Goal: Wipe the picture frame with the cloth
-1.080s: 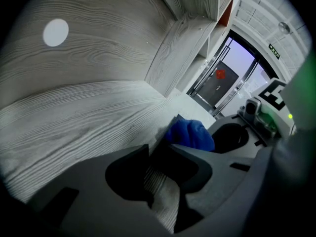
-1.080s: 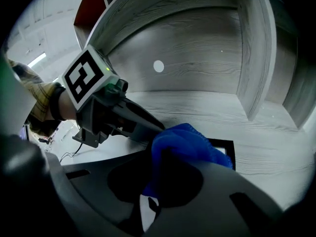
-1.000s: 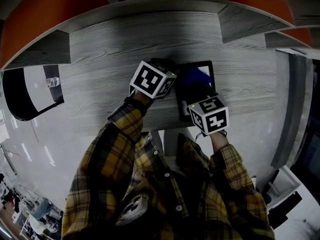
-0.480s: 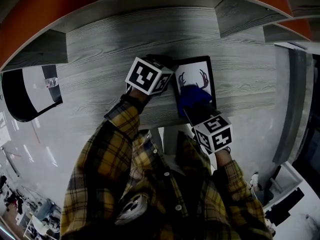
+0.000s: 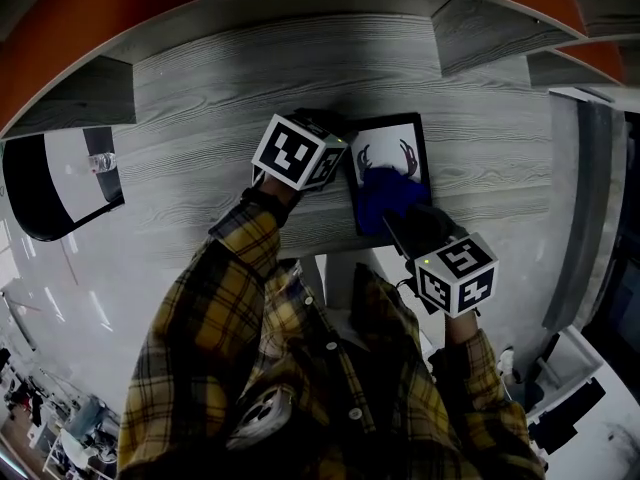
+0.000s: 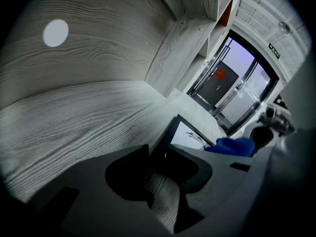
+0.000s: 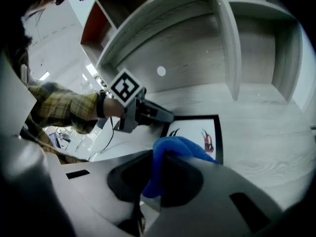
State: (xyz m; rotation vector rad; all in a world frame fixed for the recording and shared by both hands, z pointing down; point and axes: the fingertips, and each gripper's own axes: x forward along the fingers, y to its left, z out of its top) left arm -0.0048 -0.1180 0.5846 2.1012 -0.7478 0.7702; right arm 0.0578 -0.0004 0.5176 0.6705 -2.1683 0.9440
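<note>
A person in a plaid shirt leans over a grey wood-grain tabletop (image 5: pixel 220 98), one hand-held tool in each hand. A black-rimmed picture frame (image 5: pixel 392 156) lies flat on the tabletop near its front edge, picture side up, directly ahead of the person. The left tool (image 5: pixel 342 160) meets the frame at its left rim, seemingly to keep the frame from sliding under the rubbing. In the left gripper view its jaws are drawn close with only a narrow gap, bare wood shows lower down between them, and the dark rim sits at their tips, so they look to be nipping the rim. The right tool (image 5: pixel 402 223) reaches in from the near side and carries a bunched blue cloth (image 5: pixel 380 196). Its jaws are pressed onto a fold of the cloth, and the loose bulk bulges past the tips and rests on the lower part of the picture. That pinch likely leaves soft fabric, not the jaws, touching the glass. The upper part of the picture, with its dark curved markings, is uncovered.
</note>
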